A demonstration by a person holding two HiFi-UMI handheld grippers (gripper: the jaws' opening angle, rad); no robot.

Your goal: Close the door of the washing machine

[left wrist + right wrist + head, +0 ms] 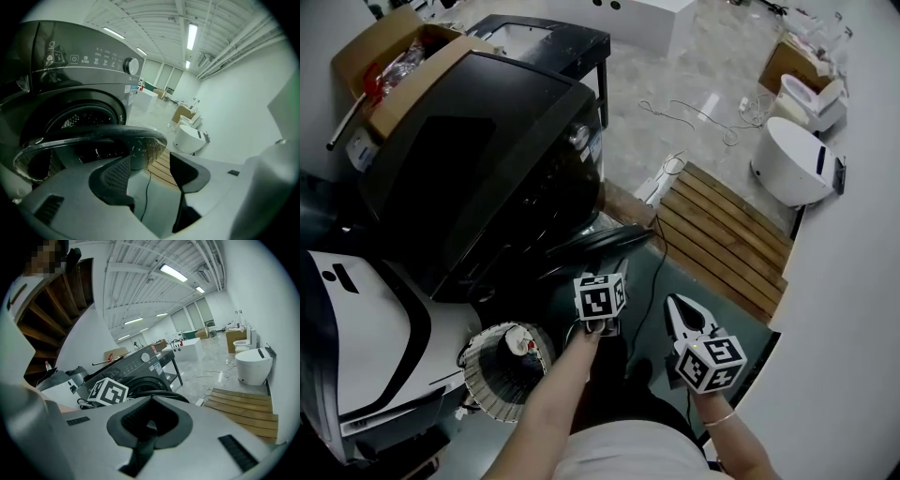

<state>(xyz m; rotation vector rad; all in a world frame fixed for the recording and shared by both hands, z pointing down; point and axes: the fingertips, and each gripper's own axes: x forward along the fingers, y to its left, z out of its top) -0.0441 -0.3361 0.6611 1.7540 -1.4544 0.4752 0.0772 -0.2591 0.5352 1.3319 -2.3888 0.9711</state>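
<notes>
One dark washing machine (478, 159) stands at my left, its round door (93, 136) swung open toward me. My left gripper (151, 164) spreads its jaws wide, empty, just beside the door's rim. My right gripper (149, 414) is pinched closed on nothing.

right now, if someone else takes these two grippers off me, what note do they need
Left gripper: tongs open, nothing between them, tips close to the rim of the door; whether they touch it cannot be told.
Right gripper: tongs shut, empty, away from the door.
Door: swung wide open from the washing machine.
Done: nothing; the door is not closed.
Left: push the door round against the machine front until it shuts, probably with the left gripper.
</notes>
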